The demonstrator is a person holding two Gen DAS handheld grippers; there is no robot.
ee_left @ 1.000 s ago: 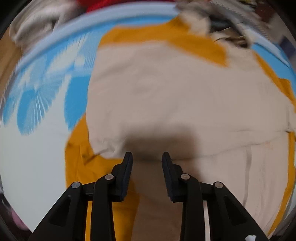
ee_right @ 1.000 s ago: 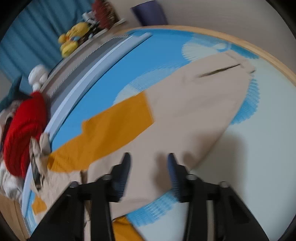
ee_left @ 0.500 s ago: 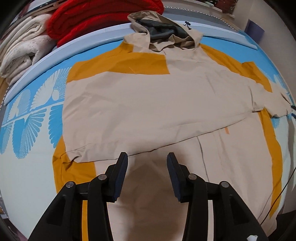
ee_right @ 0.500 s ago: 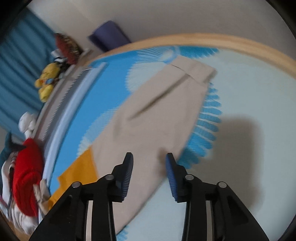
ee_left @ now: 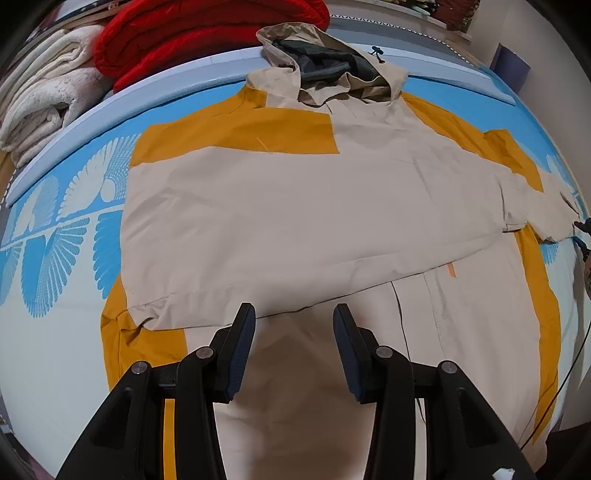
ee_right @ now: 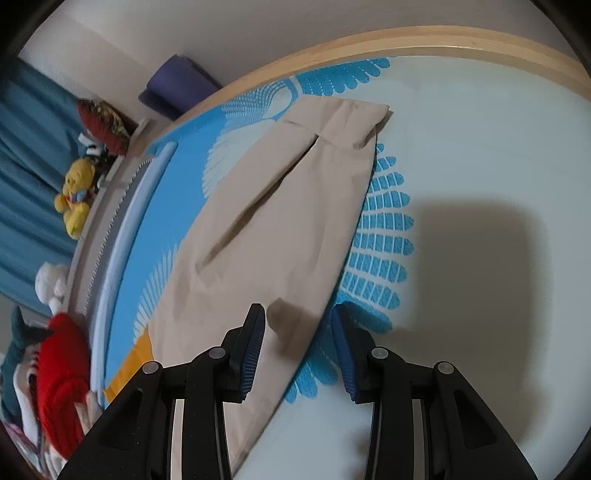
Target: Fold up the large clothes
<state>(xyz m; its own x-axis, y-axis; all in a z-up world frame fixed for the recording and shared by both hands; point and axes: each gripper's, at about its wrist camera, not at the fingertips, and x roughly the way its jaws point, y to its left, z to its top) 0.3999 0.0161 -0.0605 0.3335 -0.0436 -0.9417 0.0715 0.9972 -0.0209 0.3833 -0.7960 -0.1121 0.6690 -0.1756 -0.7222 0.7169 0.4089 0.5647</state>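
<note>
A large beige and mustard hooded jacket [ee_left: 295,206] lies spread flat on the blue and white bed cover [ee_left: 55,236]. One sleeve is folded across its chest. Its hood [ee_left: 325,70] lies at the far edge. My left gripper [ee_left: 294,325] is open and empty above the jacket's lower front. In the right wrist view the other beige sleeve [ee_right: 280,221] stretches out over the cover, with its cuff [ee_right: 351,122] far. My right gripper [ee_right: 298,325] is open and empty just above that sleeve's near edge.
Folded red [ee_left: 207,33] and cream blankets [ee_left: 48,92] are piled beyond the bed's far edge. Plush toys [ee_right: 75,199] sit on a ledge by blue curtains. The bed's wooden frame [ee_right: 443,37] runs past the sleeve cuff. A thin cable [ee_left: 569,376] hangs at right.
My left gripper has pulled back and steadied, so the whole jacket shows. My right gripper has moved along the sleeve toward its cuff. Both stay open.
</note>
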